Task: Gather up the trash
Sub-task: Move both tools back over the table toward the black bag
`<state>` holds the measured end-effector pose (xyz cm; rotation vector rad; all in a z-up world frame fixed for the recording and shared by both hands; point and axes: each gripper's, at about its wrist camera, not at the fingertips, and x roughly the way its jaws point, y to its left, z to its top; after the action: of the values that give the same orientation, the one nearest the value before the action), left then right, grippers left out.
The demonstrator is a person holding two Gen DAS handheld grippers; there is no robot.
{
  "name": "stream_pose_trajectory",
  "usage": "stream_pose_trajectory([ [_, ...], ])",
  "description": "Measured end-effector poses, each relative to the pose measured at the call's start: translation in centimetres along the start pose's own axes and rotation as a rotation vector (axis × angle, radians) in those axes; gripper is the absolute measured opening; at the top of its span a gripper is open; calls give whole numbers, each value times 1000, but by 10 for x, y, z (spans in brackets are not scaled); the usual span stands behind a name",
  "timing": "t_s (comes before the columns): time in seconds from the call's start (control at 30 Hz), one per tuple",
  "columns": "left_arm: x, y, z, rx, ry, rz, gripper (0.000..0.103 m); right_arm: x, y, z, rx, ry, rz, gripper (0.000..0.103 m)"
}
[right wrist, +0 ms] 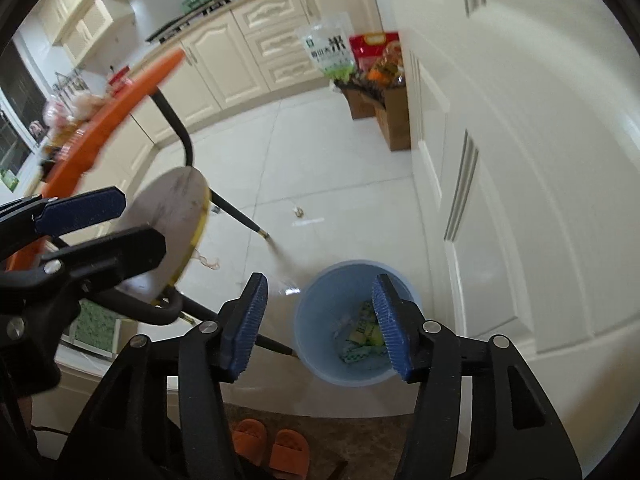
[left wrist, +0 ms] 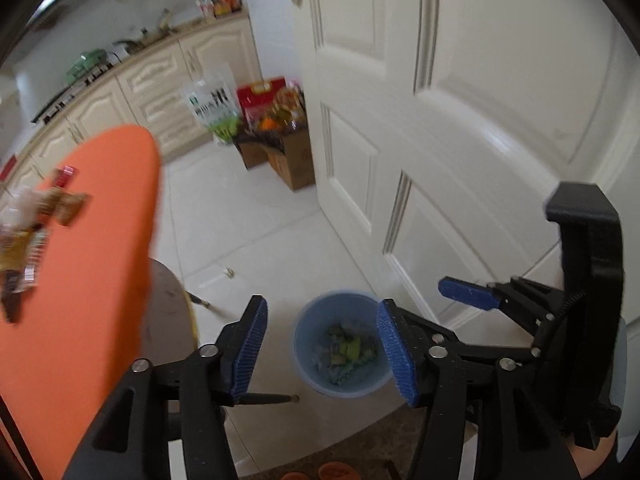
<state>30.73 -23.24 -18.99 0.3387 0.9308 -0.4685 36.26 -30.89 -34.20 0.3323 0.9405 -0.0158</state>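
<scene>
Below, crumpled green wrappers (right wrist: 362, 338) litter the blue bin (right wrist: 320, 320).

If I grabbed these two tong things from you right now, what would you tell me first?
Left tongs: open, empty.
Right tongs: open, empty.
Both hang over the blue bin on the floor by the white door.
Done: some wrappers already lie in the bin.
Left: more wrappers on the orange tabletop, and a small scrap on the floor tiles.
</scene>
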Motion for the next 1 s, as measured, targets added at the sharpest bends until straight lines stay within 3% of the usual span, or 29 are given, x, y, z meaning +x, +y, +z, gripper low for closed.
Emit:
stream_pose_trajectory([
  [0.1,-38,2,-7,-17,-63,19,59,-31,16,1,-14,-48,22,64],
  [0.23,-90,14,-18,-49,-137,61,61,-74,44,9,-46,-100,43,65],
  [0.3,-116,23,-27,-61,-185,70,66,-92,60,15,-65,-120,39,66],
  [0.53,-195,66,-81,-115,-320,149,79,-137,135,31,-173,-227,34,77],
  [0.77,-219,145,-140,-172,-326,160,80,-119,217,39,-221,-217,46,82],
  [0.83,-215,179,-147,-206,-307,162,80,-105,244,49,-231,-204,72,84],
  [1.0,-192,258,-155,-296,-215,140,80,-65,277,77,-277,-155,41,84],
])
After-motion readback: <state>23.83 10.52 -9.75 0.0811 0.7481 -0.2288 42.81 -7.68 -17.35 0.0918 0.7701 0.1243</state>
